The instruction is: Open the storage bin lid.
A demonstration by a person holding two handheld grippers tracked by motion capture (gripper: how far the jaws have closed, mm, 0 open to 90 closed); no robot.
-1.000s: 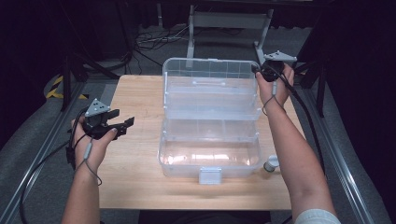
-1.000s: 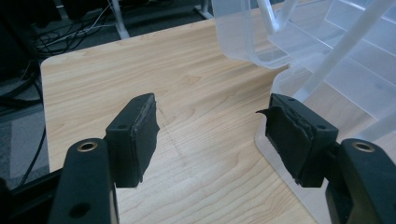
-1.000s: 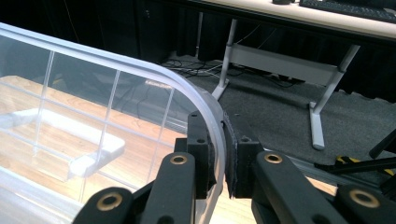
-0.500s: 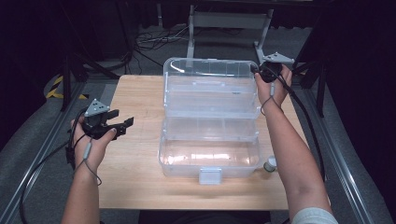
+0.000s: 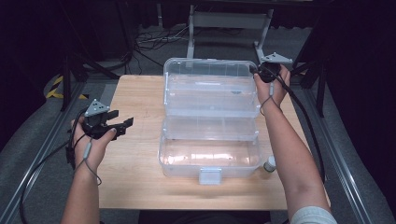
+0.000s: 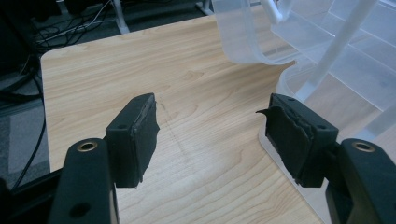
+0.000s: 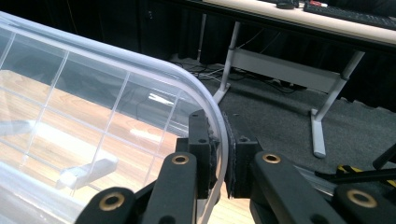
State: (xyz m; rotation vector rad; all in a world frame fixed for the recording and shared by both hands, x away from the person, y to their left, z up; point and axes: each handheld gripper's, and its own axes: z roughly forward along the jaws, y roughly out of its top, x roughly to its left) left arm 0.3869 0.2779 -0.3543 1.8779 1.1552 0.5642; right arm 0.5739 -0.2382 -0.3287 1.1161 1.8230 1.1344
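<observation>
A clear plastic organizer box [image 5: 210,112] stands open in the middle of the wooden table [image 5: 135,182], trays fanned out and lid [image 5: 210,70] raised at the back. My right gripper [image 5: 258,72] is shut on the lid's right edge; the right gripper view has the clear lid rim [image 7: 205,100] pinched between the two black pads [image 7: 203,154]. My left gripper [image 5: 122,126] hovers over the table left of the box, open, nothing between its pads [image 6: 135,135]. The box corner [image 6: 261,46] lies just beyond it.
A small white-capped bottle [image 5: 269,164] stands by the box's front right corner. The box latch [image 5: 209,176] faces the near table edge. Cables [image 5: 144,42] and a desk's metal legs [image 5: 229,21] lie on the floor behind the table.
The right hand with the gripper on the lid edge has shifted slightly. The left hand has stayed in place.
</observation>
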